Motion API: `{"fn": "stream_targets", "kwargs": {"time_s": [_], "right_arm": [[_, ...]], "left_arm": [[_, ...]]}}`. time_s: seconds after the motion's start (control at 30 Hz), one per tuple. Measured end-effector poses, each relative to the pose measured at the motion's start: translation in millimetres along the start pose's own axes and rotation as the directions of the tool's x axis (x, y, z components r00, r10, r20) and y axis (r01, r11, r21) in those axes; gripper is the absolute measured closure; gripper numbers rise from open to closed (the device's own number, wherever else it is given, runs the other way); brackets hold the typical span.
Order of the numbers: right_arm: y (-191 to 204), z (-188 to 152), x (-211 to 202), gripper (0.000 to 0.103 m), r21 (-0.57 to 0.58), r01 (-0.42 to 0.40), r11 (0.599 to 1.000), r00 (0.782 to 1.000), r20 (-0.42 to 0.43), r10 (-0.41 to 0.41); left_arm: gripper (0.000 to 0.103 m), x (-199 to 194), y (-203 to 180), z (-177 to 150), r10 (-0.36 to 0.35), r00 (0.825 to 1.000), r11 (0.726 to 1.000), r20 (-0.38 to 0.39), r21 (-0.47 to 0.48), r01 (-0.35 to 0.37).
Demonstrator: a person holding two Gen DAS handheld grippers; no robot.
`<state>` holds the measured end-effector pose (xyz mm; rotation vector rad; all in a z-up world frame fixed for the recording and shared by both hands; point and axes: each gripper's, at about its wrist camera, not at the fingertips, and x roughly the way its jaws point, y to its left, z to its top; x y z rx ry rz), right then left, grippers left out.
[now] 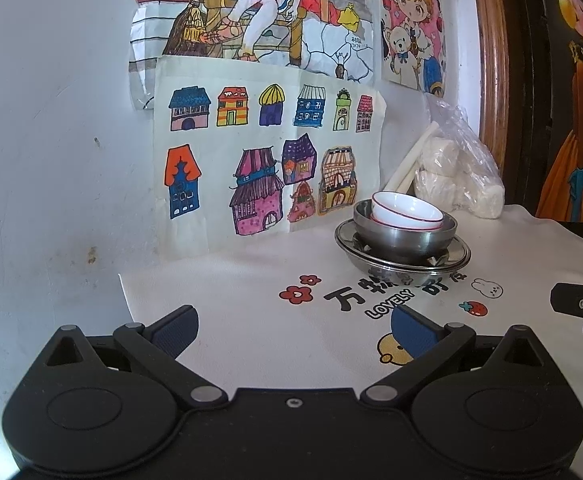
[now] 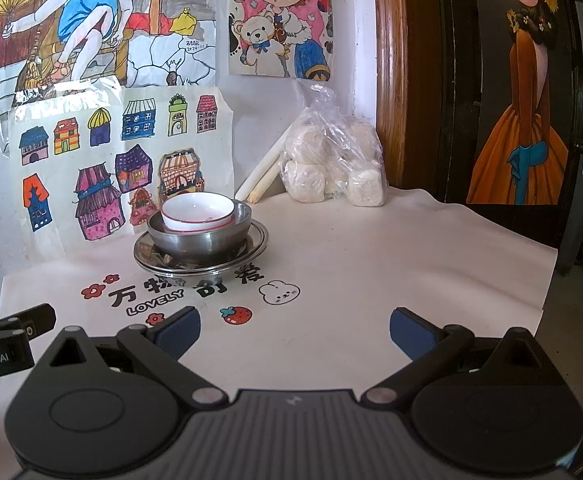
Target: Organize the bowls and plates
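Centre-right of the left wrist view, near the wall: a white red-rimmed bowl (image 1: 407, 210) nested in a steel bowl (image 1: 405, 236), both seated on a steel plate (image 1: 403, 260) on the printed tablecloth (image 1: 251, 320). Left gripper (image 1: 293, 334) spread wide, grasping nothing; right gripper (image 2: 295, 334) likewise parted and empty, both low in frame, well apart from the stack. Looks stacked already, or close to it. Risks from here, as a guess: white bowl sitting tilted toward upper left, so a nudge could rock it against the steel rim; slick steel could slip between pads; bagged buns (image 2: 333, 164) and pale sticks (image 2: 265, 178) just behind could get bumped. All mouths facing up; round pieces, no real long axis, stack axis roughly vertical.
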<state>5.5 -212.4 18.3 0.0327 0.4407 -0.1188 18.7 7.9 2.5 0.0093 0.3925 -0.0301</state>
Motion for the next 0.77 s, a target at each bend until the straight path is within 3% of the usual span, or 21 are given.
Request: {"fn": "stream_targets", "kwargs": {"time_s": [0.77], "right_arm": [[0.7, -3.3, 3.9, 0.0, -0.001, -0.005, 1.0, 1.0, -0.008, 0.005]], "left_arm": [[0.001, 4.6, -0.5, 0.0, -0.016, 0.999, 1.0, -0.03, -0.008, 0.016]]}}
